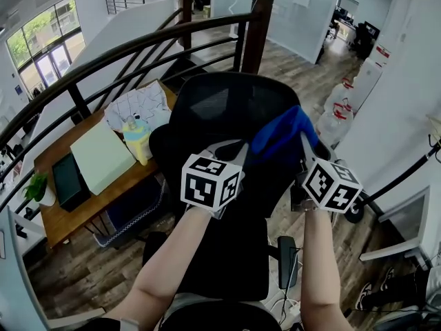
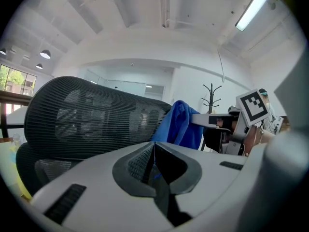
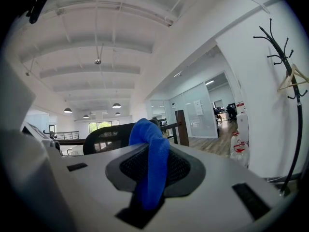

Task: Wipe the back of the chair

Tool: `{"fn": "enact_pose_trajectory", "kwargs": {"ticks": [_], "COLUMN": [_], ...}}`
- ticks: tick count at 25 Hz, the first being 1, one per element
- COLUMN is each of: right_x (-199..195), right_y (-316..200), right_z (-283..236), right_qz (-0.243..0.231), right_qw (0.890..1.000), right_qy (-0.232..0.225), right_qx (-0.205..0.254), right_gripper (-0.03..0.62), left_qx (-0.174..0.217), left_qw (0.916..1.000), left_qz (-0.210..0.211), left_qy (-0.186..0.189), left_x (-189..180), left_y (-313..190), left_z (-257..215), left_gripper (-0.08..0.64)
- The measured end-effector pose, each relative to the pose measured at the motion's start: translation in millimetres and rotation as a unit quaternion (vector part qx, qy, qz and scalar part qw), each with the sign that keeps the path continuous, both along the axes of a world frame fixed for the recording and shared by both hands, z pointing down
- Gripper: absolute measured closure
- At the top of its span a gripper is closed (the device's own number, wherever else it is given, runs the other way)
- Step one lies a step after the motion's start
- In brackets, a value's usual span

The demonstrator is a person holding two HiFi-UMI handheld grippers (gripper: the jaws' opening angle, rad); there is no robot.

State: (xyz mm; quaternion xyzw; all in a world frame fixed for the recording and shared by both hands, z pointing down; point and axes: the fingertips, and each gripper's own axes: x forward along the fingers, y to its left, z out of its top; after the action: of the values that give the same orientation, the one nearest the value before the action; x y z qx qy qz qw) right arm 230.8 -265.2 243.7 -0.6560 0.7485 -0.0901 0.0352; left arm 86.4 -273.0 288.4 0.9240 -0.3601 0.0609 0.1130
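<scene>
A black mesh office chair fills the middle of the head view, its curved back [image 1: 227,109] toward the railing. A blue cloth [image 1: 279,138] lies over the back's right upper edge, and my right gripper [image 1: 303,143] is shut on it. In the right gripper view the cloth [image 3: 152,163] hangs out between the jaws, with the chair back [image 3: 104,137] beyond. My left gripper [image 1: 238,149] sits beside the cloth against the backrest, jaws shut with nothing seen between them. The left gripper view shows its jaws [image 2: 154,151] below the mesh back [image 2: 87,117], with the cloth [image 2: 178,124] to the right.
A black stair railing [image 1: 138,47] with wooden posts [image 1: 258,26] runs behind the chair. A wooden desk [image 1: 69,205] at left holds a green pad [image 1: 100,157] and papers. Water bottles [image 1: 337,109] stand at right. A coat stand [image 3: 285,81] is against the right wall.
</scene>
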Motion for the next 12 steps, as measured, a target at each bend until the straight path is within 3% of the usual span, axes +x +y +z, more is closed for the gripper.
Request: {"fn": "enact_pose_trajectory", "kwargs": {"ticks": [4, 12], "right_x": [-14, -90], "right_y": [12, 16], "right_z": [3, 37], "right_qz": [-0.016, -0.094], "right_qw": [1.0, 0.995], "right_qy": [0.001, 0.008], "right_qx": [0.002, -0.025], "right_gripper": [0.499, 0.499], "left_qx": [-0.002, -0.029], "left_qw": [1.0, 0.999], "left_qz": [-0.002, -0.034], "left_qy": [-0.004, -0.003], "left_x": [-10, -54], "left_y": [4, 8], "left_z": [6, 34], "left_gripper": [0.541, 0.541]}}
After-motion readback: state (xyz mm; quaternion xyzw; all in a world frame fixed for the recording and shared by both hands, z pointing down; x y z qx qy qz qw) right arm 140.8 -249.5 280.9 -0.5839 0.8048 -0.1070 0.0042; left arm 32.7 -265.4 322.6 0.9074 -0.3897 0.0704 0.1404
